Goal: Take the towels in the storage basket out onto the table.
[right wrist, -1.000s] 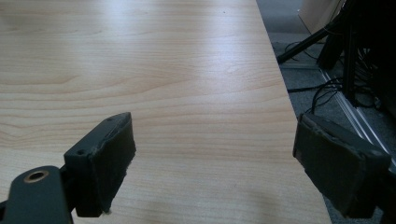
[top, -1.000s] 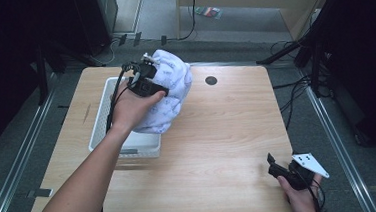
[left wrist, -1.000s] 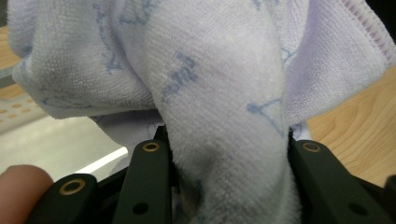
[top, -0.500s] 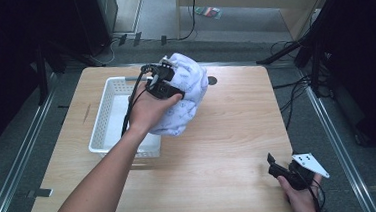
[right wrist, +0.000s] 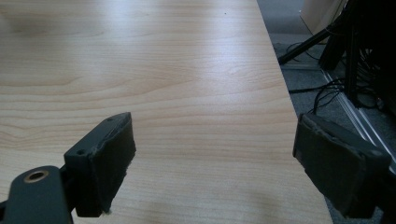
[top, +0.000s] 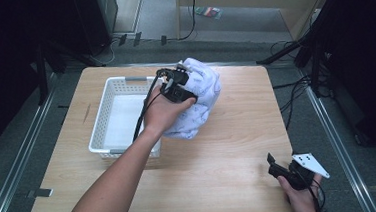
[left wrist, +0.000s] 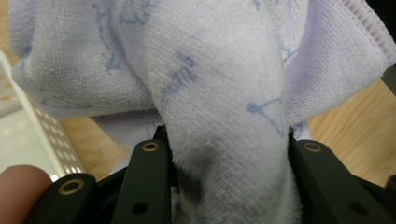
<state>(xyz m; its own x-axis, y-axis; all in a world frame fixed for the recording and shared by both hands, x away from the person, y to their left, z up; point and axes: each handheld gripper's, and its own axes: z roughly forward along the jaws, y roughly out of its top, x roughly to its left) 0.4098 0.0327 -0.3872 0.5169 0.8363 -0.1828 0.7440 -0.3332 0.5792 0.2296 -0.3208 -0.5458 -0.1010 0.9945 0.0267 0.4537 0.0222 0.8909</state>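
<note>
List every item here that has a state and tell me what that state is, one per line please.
towel: bunched up, lifted off the table, hanging beside the basket
left gripper: shut on the towel
right gripper: open, nothing between its jaws, low over the table's near right corner
basket: upright on the table, looks empty
table: bare wood across its right half

Hand-held gripper (left wrist: 229,186) clamps a pale lilac towel (left wrist: 210,93) above the wooden table (left wrist: 355,126)
</note>
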